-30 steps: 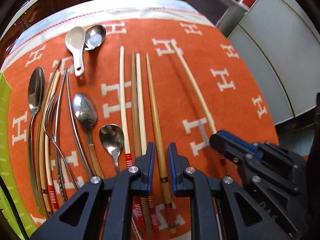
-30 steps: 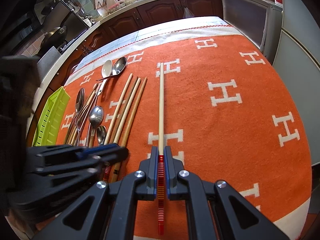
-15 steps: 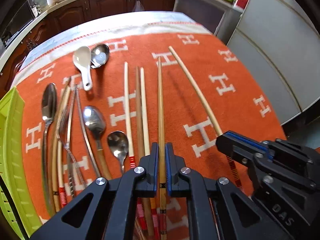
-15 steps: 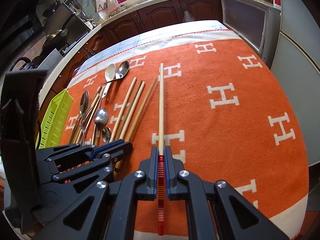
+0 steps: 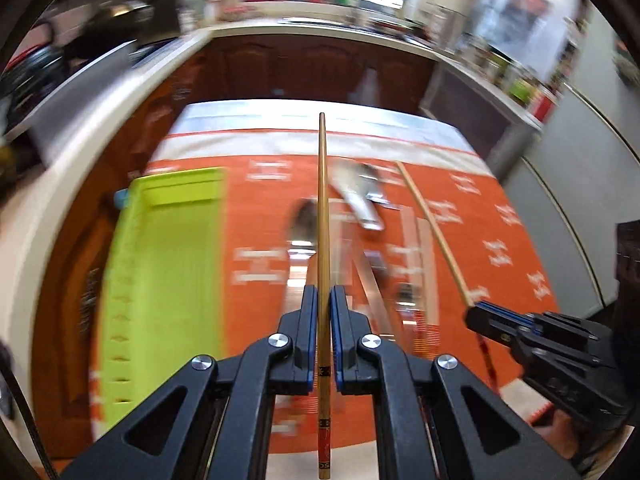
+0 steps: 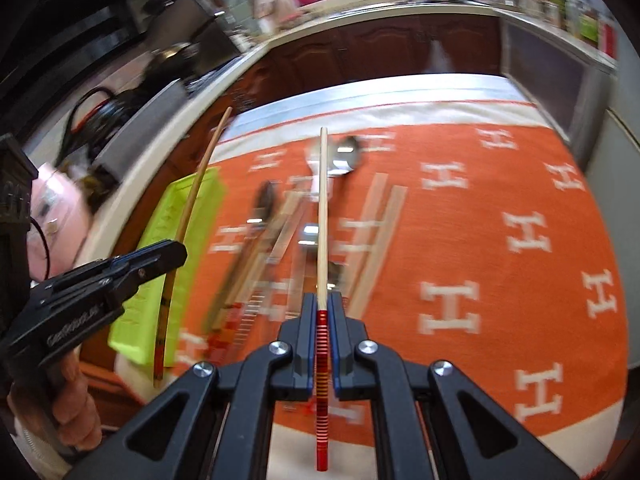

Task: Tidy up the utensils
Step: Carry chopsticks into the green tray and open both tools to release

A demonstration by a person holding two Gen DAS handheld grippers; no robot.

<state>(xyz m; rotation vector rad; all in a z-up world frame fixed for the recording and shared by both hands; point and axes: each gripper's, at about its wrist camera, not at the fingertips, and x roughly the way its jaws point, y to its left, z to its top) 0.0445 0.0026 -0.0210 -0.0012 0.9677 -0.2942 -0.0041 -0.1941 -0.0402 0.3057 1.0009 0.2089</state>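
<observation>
Two chopsticks in hand, both off the cloth. Left gripper [image 5: 324,300] clamped on a brown chopstick [image 5: 322,216] near its patterned end, tip pointing away toward the counter. Right gripper [image 6: 322,304] clamped on a pale chopstick [image 6: 323,208] just above its red-striped end [image 6: 321,368]. Both sticks run straight out between closed jaws. Green tray [image 5: 160,264] sits at the left edge of the orange cloth [image 6: 500,208]; it looks bare, though blur hides detail. On the cloth, blurred: spoons [image 6: 344,154] near the far end, more cutlery and other chopsticks [image 6: 380,240] in the middle. Judgement: sorting is at an early stage, nothing visibly filed in the tray yet. These two sticks are likely bound for it, and the spoons, forks and remaining chopsticks all wait.
</observation>
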